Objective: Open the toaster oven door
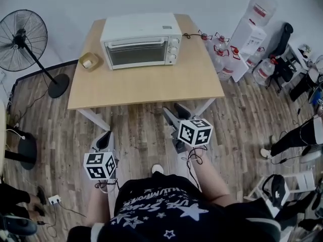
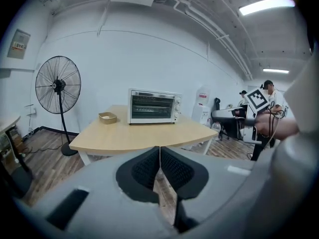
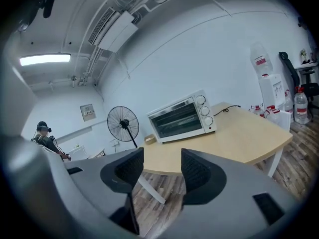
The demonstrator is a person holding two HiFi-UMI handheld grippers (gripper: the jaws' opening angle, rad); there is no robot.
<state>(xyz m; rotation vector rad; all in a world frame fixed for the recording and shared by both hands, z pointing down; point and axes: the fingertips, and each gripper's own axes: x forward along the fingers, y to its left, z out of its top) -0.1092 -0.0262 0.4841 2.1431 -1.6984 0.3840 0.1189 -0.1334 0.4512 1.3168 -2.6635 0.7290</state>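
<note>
A white toaster oven (image 1: 141,40) stands at the back of the light wooden table (image 1: 146,84), its glass door closed and its knobs on the right side. It also shows in the left gripper view (image 2: 153,106) and the right gripper view (image 3: 182,117). Both grippers hang over the floor in front of the table, well short of the oven. My left gripper (image 1: 103,140) is shut with nothing in it; its black pads (image 2: 149,166) touch. My right gripper (image 1: 175,110) is open and empty, with the table's front edge beyond its pads (image 3: 130,167).
A small tan box (image 1: 91,61) sits on the table left of the oven. A standing fan (image 1: 22,39) is on the left. Water bottles (image 1: 227,59) and a dispenser (image 1: 255,24) stand to the table's right. Other people (image 1: 287,140) are at the room's edges.
</note>
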